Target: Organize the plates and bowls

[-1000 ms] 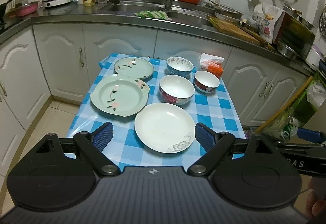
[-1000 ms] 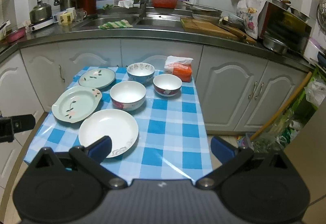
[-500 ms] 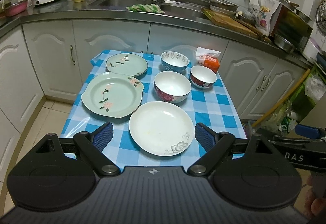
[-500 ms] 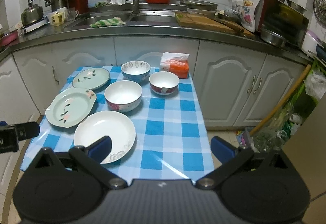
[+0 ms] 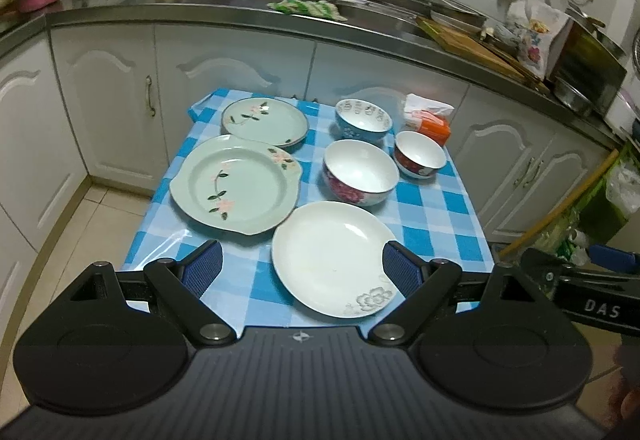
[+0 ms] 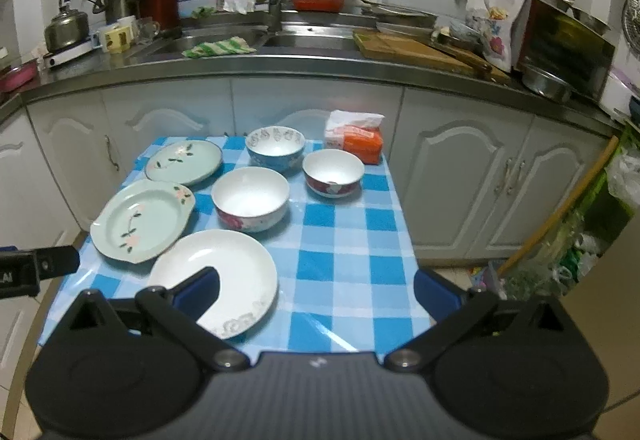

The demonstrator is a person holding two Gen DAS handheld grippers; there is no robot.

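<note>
Both grippers hang spread wide and empty over the near edge of the checked table (image 6: 340, 240), the left gripper (image 5: 300, 268) straddling the white plate (image 5: 332, 260) and the right gripper (image 6: 316, 288) just beside that plate, so nothing is picked up yet. The risk is probably that white plate: it sits right at the table's near edge, so a sloppy pinch on its thin rim could flip it onto the floor. Farther in, the big green plate (image 5: 236, 185) nearly touches the small green plate (image 5: 264, 121), and the three bowls (floral bowl (image 5: 360, 173), red bowl (image 5: 420, 153), blue bowl (image 5: 362, 119)) crowd together mid-table, so a wide jaw could easily clip a neighbour.
</note>
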